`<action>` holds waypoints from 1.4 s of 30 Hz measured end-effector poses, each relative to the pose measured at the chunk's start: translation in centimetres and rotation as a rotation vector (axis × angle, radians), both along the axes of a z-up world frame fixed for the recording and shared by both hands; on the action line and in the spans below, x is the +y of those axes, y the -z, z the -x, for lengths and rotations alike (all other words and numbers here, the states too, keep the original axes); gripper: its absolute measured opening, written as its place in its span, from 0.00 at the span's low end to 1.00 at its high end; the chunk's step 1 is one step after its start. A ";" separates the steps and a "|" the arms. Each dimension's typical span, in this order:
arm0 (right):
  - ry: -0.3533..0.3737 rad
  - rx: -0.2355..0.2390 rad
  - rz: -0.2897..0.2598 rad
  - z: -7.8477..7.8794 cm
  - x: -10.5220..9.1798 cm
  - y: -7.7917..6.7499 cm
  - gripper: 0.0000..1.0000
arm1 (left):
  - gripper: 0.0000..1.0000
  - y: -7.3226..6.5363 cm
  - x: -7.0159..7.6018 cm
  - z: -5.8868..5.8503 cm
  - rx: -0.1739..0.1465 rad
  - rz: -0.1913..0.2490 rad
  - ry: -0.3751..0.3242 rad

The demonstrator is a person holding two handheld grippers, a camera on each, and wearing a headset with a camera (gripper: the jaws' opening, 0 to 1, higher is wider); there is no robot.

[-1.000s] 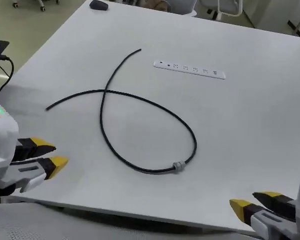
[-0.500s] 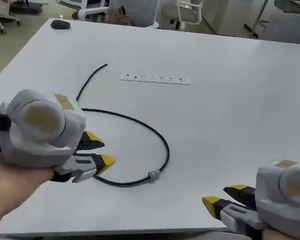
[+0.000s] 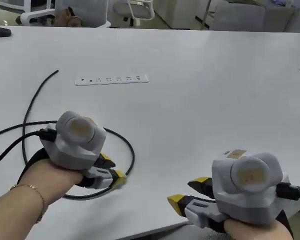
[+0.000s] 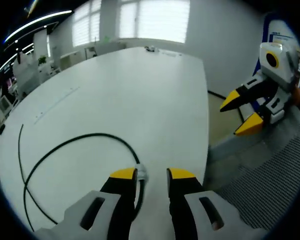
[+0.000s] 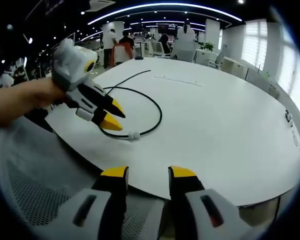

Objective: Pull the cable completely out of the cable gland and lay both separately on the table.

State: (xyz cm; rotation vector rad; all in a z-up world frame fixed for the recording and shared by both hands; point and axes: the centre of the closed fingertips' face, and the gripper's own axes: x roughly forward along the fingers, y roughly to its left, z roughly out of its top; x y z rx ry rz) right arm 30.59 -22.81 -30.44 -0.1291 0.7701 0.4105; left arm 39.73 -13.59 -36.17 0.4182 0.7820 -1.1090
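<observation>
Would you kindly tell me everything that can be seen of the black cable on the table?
The cable is thin, black and looks rubber-sheathed. It lies slack on the white table in one wide loop that crosses itself. A small pale cable gland sits threaded on the loop's near side. The left gripper holds its open jaws right by the gland, shut on nothing.

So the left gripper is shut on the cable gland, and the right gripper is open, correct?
No: the left gripper view shows the left gripper open, the cable gland lying ungripped by its jaw tips. The right gripper is indeed open.
</observation>
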 end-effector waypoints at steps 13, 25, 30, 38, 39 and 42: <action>0.006 0.020 0.006 0.2 -0.2 0.1 0.33 | 0.31 4.5 -0.5 -1.7 -0.018 -0.040 -0.041; 0.000 0.018 -0.004 0.4 0.0 0.0 0.32 | 0.18 2.5 0.0 -1.5 -0.068 -0.049 -0.025; -0.016 0.015 -0.010 0.4 0.3 0.0 0.32 | 0.18 -1.1 1.0 -0.6 -0.064 -0.020 -0.018; -0.025 0.017 -0.018 0.5 0.4 0.0 0.31 | 0.17 -5.6 1.6 2.7 -0.075 0.053 0.056; -0.029 0.022 -0.017 0.5 0.5 0.1 0.31 | 0.17 -6.0 1.6 3.3 -0.079 0.060 0.083; -0.053 0.058 -0.020 0.9 0.8 0.5 0.31 | 0.17 -7.1 2.0 4.9 -0.084 0.086 0.119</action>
